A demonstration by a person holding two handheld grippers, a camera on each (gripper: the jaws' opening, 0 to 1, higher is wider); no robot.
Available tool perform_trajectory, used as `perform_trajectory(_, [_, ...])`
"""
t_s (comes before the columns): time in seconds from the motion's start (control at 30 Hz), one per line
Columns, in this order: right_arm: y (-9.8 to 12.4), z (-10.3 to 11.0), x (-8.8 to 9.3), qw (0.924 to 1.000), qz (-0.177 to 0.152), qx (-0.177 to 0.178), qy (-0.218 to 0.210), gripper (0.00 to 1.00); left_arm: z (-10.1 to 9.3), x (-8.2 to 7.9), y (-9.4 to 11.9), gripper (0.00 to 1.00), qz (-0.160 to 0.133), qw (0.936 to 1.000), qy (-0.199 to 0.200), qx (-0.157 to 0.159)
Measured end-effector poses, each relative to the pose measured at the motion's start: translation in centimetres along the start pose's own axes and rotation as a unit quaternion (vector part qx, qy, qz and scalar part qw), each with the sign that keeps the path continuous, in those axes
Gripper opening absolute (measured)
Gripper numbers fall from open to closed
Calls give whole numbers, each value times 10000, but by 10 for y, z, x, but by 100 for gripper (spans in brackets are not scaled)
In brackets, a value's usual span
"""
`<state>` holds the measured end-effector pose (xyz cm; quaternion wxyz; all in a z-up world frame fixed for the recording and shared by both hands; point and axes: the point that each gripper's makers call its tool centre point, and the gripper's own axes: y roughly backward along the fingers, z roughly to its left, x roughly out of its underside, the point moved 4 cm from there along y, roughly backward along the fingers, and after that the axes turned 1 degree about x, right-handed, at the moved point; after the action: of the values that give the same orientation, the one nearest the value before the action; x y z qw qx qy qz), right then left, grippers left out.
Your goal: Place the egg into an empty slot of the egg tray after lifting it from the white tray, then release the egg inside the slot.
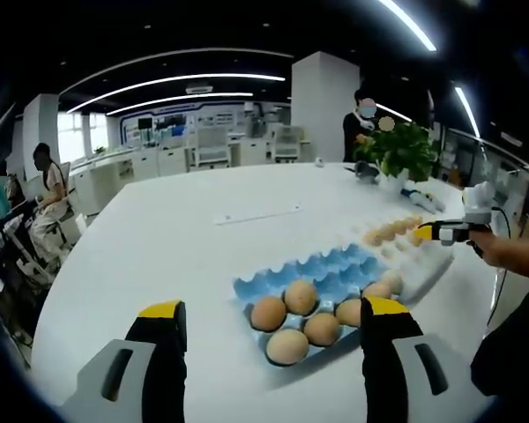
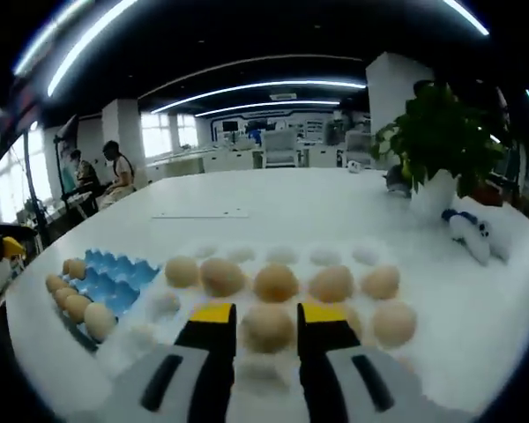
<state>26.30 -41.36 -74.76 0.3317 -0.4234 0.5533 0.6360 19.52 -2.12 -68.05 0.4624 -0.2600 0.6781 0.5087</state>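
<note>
Left gripper view: wide-open left gripper (image 1: 269, 322) with yellow tips, holding nothing, hanging over the big white round table (image 1: 185, 238). Light blue bumpy egg tray (image 1: 322, 273) at 1 o'clock from the jaws, six brown eggs (image 1: 301, 297) sitting in its near slots, far slots bare. White plastic tray with dimples (image 1: 406, 251) just beside it at 2 o'clock. Right gripper (image 1: 420, 233) at 3 o'clock over that white tray, held by a hand (image 1: 498, 247). Green leafy plant in a white pot (image 1: 397, 154) farther back at 1 o'clock.

Right gripper view: blue egg tray (image 2: 115, 278) at 9 o'clock, eggs along its near edge. White tray (image 2: 247, 256) in the middle, a row of brown eggs across it. Right gripper (image 2: 268, 322) low over the white tray, yellow tips narrow around one round brown egg (image 2: 268, 326). Hard to tell if the tips press the egg or only sit beside it. Egg not lifted yet, by the look of it.

Could go wrong: squeezing too hard and cracking the shell. Could slip out if held too loosely on the way to the blue tray. Could bump the egg next door while coming up, since the eggs sit close together.
</note>
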Motion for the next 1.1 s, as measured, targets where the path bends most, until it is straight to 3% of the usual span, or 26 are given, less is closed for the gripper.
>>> perform_trajectory(0.17, [-11, 2, 12, 9995, 315, -35, 88, 26, 0, 2, 1, 82, 35, 10000, -12, 9])
perform_trajectory(0.33, [-7, 3, 9, 9997, 101, 7, 237, 26, 2, 3, 2, 82, 39, 10000, 9, -20])
perform_trajectory(0.5, [-7, 1, 7, 9999, 149, 1, 83, 25, 1, 2, 2, 83, 33, 10000, -35, -7])
perform_trajectory(1.1, [6, 3, -7, 9996, -1, -249, 136, 25, 0, 5, 0, 83, 68, 10000, -43, 30])
